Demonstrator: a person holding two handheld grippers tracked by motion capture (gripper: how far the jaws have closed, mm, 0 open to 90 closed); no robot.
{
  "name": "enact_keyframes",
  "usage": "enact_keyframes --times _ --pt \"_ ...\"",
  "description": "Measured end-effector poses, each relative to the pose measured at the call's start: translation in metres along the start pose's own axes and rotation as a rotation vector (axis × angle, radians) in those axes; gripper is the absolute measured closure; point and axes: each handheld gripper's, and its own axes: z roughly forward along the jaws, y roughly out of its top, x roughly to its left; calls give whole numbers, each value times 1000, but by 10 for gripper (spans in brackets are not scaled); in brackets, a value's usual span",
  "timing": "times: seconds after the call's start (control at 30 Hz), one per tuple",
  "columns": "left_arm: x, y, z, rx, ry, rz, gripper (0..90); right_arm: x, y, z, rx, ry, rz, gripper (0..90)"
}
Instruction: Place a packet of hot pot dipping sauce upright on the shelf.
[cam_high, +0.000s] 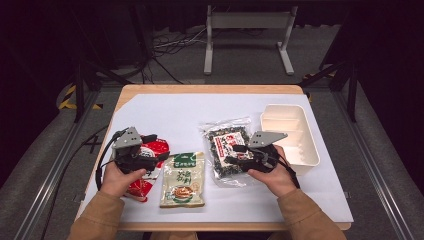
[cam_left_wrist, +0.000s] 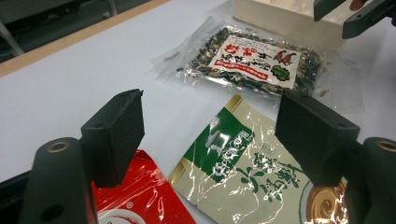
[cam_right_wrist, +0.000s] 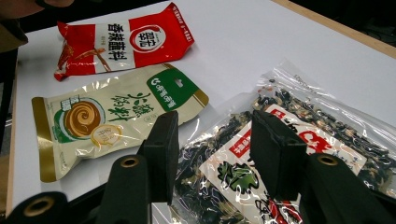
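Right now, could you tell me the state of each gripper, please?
Left gripper: open, holding nothing, above the red packet.
Right gripper: open, holding nothing, over the clear bag.

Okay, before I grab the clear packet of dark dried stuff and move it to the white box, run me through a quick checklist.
1. Right gripper jaws open: ok.
2. Jaws over the clear packet: ok.
3. Pads pressing on it: not ok, not gripped yet.
4. White box has room: ok, looks empty.
5. Left gripper open, holding nothing: ok.
6. Green packet and red packet apart from the clear one: ok.
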Motion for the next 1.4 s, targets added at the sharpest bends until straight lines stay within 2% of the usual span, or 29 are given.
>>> enact_keyframes --times 0.17,0.27,0.4,0.43,0.5,0.53,0.6,0.7,0.8,0.97,1.13,1.27,1.4 --pt "-1 5 10 36 22 22 246 2 -2 -4 11 -11 -4 518" --pt "1 7 16 47 0 15 241 3 -4 -5 19 -40 -7 474" --pt "3 9 23 68 -24 -6 213 3 -7 -6 33 -40 -2 452" --pt "4 10 26 80 -19 -10 213 4 -7 -6 35 -41 -3 449" --pt "6 12 36 117 -52 -27 209 5 -9 -9 38 -42 -2 447" --pt "6 12 36 117 -52 -27 209 6 -10 -10 39 -45 -4 447" --pt "6 12 47 148 -69 -15 209 6 -12 -13 38 -52 -3 447" --pt "7 13 54 161 -72 -2 213 7 -13 -17 37 -58 -3 448" --pt "10 13 61 172 -73 -20 229 8 -15 -20 41 -60 -2 451" --pt "15 8 73 227 -75 -43 244 11 -18 -23 49 -70 -14 452" --pt "17 4 82 286 -105 -39 255 13 -20 -24 56 -77 -18 452" --pt "17 2 85 316 -112 -40 240 14 -21 -23 62 -73 -21 452" --pt "19 -1 91 363 -145 -65 236 16 -21 -20 74 -63 -33 452"
